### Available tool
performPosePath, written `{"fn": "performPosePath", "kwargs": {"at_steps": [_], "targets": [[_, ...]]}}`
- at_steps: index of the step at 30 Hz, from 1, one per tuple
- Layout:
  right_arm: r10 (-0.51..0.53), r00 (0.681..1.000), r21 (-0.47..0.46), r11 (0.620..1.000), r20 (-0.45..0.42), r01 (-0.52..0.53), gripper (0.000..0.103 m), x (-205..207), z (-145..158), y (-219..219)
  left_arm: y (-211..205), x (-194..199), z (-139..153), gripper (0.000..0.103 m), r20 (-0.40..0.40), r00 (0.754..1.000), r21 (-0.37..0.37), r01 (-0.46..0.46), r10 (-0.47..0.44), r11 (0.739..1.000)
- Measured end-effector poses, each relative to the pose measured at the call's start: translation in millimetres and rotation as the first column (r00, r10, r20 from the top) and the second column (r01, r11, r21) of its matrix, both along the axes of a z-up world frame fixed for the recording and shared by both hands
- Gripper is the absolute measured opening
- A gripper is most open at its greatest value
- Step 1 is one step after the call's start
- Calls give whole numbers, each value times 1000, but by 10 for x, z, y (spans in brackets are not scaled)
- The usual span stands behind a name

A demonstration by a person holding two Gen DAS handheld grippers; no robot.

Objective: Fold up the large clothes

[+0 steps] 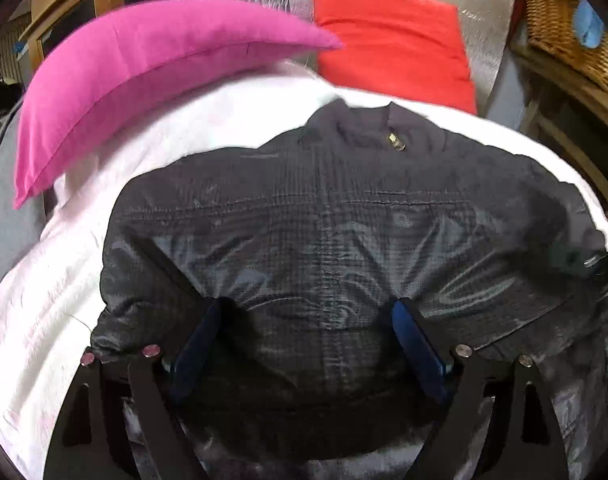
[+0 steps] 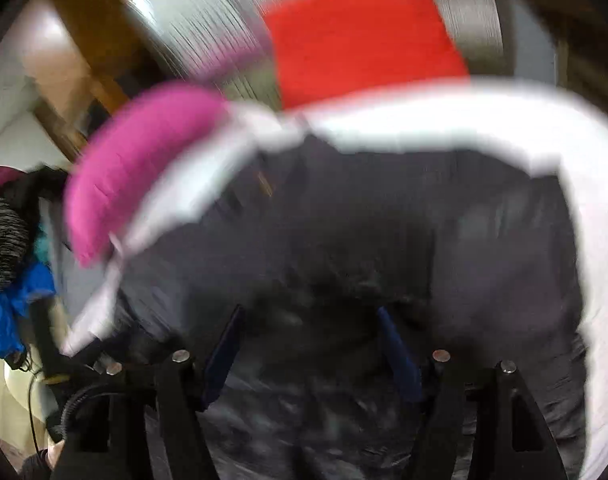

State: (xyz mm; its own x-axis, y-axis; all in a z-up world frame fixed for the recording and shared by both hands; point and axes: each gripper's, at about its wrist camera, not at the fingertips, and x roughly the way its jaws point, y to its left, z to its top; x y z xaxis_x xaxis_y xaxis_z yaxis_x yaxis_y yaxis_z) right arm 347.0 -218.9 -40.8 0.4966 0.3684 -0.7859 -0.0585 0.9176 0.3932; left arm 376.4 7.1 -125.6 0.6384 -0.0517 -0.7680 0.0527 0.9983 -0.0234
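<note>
Nearest to me, at the bottom of the left wrist view, my left gripper (image 1: 308, 308) hangs over the lower body of the black jacket (image 1: 324, 216), its blue-padded fingers (image 1: 414, 344) spread wide with only shiny, crinkled fabric showing in the gap between them; nothing is pinched. My right gripper (image 2: 308, 316) is likewise low over the same jacket (image 2: 384, 220), its jaws parted and clamped on nothing, though that view is heavily smeared and I cannot tell whether the tips touch the cloth. The jacket lies flat and spread out, front side up, collar pointing away from me, with a small brass zipper pull (image 1: 396, 142) at the neck. It rests on a white sheet (image 1: 48, 300) that shows around it to the left, to the right and beyond the collar. Farther off on the left, a magenta pillow (image 1: 144, 68) lies on the sheet's far edge, and to its right, beyond the collar, sits a red cushion (image 1: 392, 40) against a silvery backing (image 1: 264, 8). At the far right stands a wicker basket (image 1: 560, 28), and at the far left a wooden cabinet (image 1: 76, 12).
</note>
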Motion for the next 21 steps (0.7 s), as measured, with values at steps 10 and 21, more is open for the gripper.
{"fn": "performPosePath", "kwargs": {"at_steps": [10, 21], "targets": [[-5, 997, 2, 1000, 73, 5, 75, 29, 259, -160, 1271, 85, 239, 87, -29, 985, -399, -166, 169, 902], [133, 975, -61, 990, 180, -124, 75, -140, 553, 421, 1840, 297, 10, 80, -179, 971, -547, -234, 161, 804]]}}
